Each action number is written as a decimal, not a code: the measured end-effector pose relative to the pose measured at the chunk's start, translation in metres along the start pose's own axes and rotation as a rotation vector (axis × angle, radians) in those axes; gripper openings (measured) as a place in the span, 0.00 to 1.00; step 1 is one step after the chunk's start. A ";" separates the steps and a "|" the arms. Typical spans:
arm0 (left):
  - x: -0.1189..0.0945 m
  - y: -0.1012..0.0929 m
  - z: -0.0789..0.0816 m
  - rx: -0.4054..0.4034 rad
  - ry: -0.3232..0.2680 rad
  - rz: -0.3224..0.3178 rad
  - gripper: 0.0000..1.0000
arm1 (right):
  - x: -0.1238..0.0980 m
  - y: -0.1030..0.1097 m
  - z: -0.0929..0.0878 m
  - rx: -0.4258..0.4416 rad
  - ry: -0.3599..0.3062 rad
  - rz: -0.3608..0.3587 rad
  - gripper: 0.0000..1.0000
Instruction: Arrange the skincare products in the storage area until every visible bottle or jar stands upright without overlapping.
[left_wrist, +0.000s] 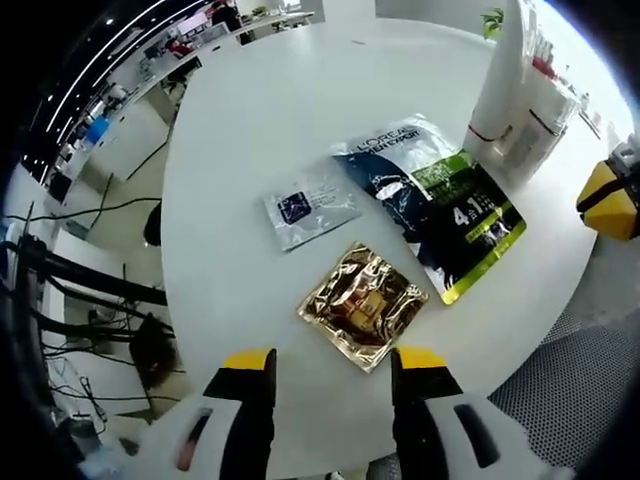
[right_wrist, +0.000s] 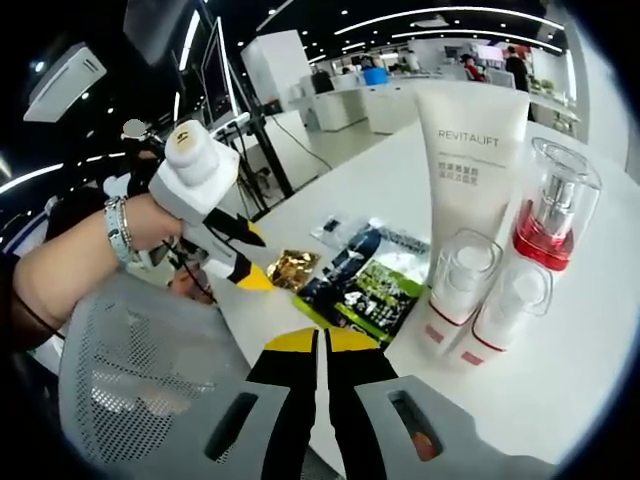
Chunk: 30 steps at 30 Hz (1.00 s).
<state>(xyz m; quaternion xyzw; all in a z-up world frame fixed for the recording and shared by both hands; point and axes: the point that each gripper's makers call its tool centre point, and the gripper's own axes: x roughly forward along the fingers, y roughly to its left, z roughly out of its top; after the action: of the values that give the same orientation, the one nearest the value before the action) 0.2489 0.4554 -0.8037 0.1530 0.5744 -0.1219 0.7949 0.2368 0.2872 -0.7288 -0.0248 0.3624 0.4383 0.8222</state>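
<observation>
On the round white table (left_wrist: 260, 120) lie three flat sachets: a gold one (left_wrist: 362, 306), a silver one with a blue square (left_wrist: 308, 205) and a large dark L'Oreal one with green print (left_wrist: 440, 205). My left gripper (left_wrist: 335, 365) hovers open just short of the gold sachet, holding nothing. In the right gripper view a white Revitalift tube (right_wrist: 470, 150) stands upright, with a red-collared pump bottle (right_wrist: 552, 210) and two small clear-capped bottles (right_wrist: 462, 280) (right_wrist: 515, 305) upright beside it. My right gripper (right_wrist: 320, 342) is shut and empty, short of the sachets (right_wrist: 365, 285).
A person's hand holds the left gripper (right_wrist: 252, 258) over the table's near edge. A grey mesh chair back (right_wrist: 130, 370) sits below it. The right gripper's yellow tip (left_wrist: 610, 200) shows past the table's right side. Desks, cables and stands fill the floor beyond.
</observation>
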 end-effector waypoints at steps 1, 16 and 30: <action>0.000 0.001 0.000 0.000 0.002 0.003 0.48 | 0.000 0.000 0.000 0.001 0.001 0.000 0.02; -0.001 0.015 -0.003 -0.021 0.014 0.061 0.46 | 0.001 0.000 -0.001 -0.004 0.007 0.001 0.02; -0.002 0.016 -0.002 -0.011 0.013 0.080 0.47 | 0.002 0.001 -0.002 -0.002 0.009 0.005 0.02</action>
<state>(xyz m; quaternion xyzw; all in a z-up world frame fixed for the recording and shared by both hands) 0.2528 0.4712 -0.8009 0.1723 0.5737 -0.0861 0.7961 0.2360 0.2881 -0.7307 -0.0265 0.3657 0.4407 0.8194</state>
